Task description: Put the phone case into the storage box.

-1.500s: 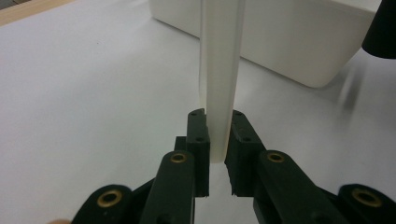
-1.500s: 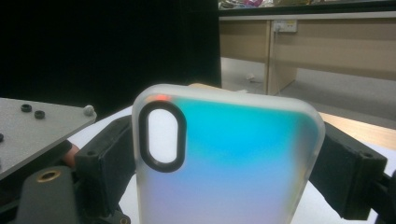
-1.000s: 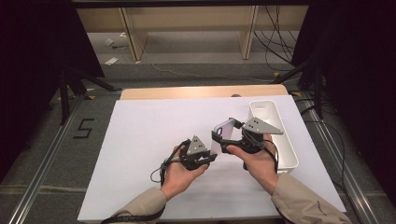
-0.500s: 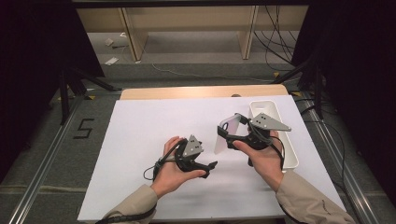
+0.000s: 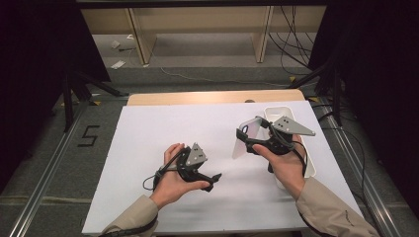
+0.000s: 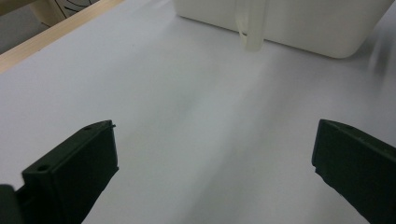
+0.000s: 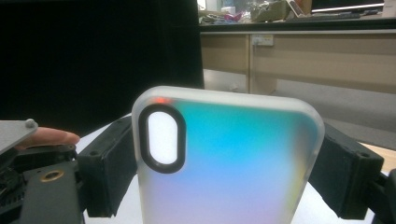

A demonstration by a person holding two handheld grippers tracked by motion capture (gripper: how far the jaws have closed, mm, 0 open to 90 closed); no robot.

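A translucent, iridescent phone case [image 7: 233, 140] with a black-ringed camera cutout stands upright between the jaws of my right gripper [image 7: 226, 168], which is shut on its two long edges. In the high view the phone case [image 5: 245, 140] hangs above the white mat, left of the tray, held by the right gripper [image 5: 251, 134]. My left gripper [image 5: 211, 180] rests low over the mat at centre, apart from the case. Its jaws have just been opening and the left gripper [image 6: 215, 154] stands wide with nothing between them. The case's edge [image 6: 250, 28] shows ahead of it.
A white oblong tray [image 5: 285, 109] lies along the mat's right side under the right hand; the tray's wall [image 6: 303, 23] faces the left gripper. The white mat [image 5: 148, 133] covers the table, with a wooden strip [image 5: 197, 97] along the far edge.
The left gripper has drawn back left from the phone case and its jaws have spread wide. The right gripper has lifted slightly to the right with the case still in it.
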